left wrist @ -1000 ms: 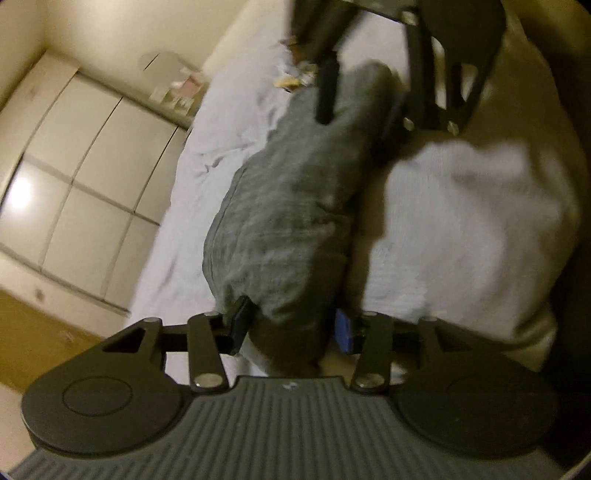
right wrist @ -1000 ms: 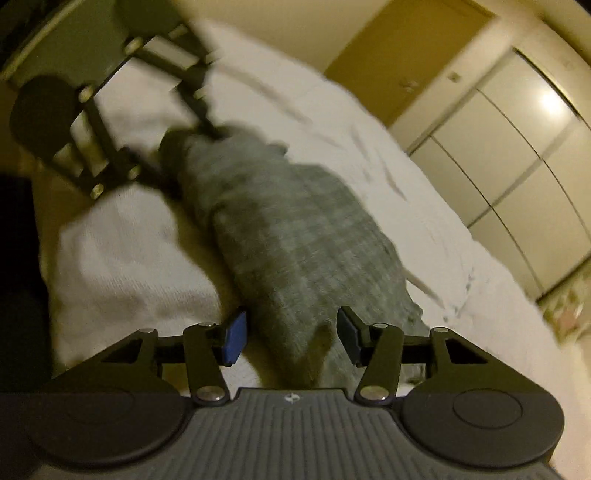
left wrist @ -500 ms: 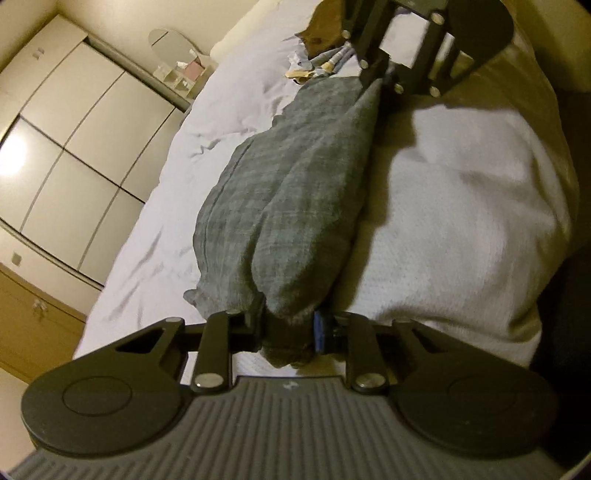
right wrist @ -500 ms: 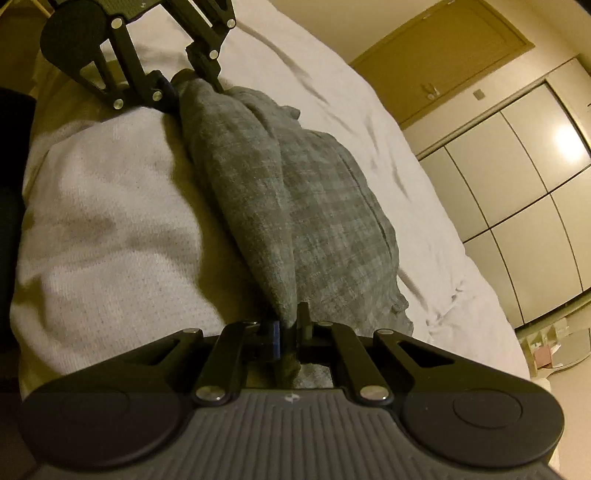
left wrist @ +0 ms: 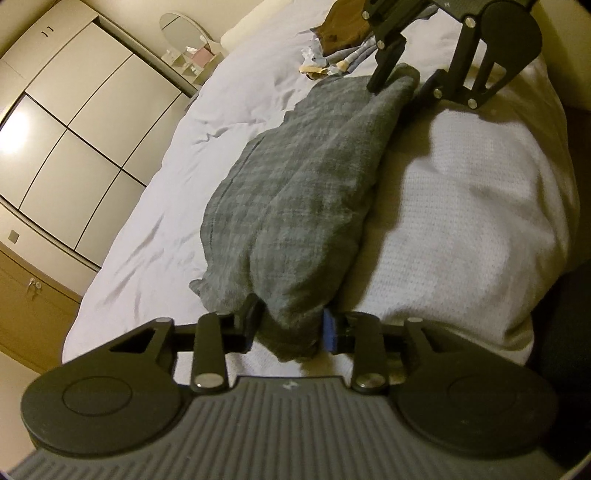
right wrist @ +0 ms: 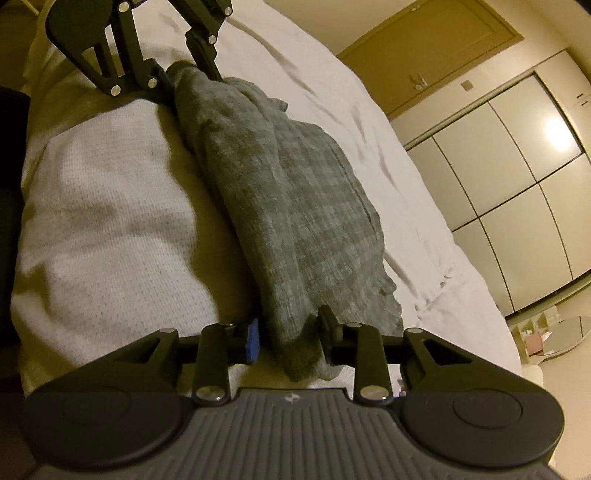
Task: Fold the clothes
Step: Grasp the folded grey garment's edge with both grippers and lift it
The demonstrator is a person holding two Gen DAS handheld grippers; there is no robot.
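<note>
A grey checked garment (left wrist: 303,206) lies folded lengthwise on the bed, along the edge of a white waffle-knit cloth (left wrist: 476,221). My left gripper (left wrist: 291,326) sits at one end of it, jaws parted with the cloth bunched loosely between them. My right gripper (right wrist: 290,338) is at the other end, also parted around the cloth. Each gripper shows in the other's view, the right gripper (left wrist: 400,83) far in the left wrist view and the left gripper (right wrist: 184,75) far in the right wrist view. The garment also shows in the right wrist view (right wrist: 295,199).
A white bed sheet (left wrist: 177,192) stretches beyond the garment. A pile of other clothes (left wrist: 343,40) lies near the head of the bed. White wardrobe doors (right wrist: 517,177) and a wooden door (right wrist: 424,59) stand behind. A round mirror (left wrist: 181,31) sits on a dresser.
Half a second ago both grippers were pinched shut on the ends of the garment; now both have opened and the cloth lies slack between the fingers.
</note>
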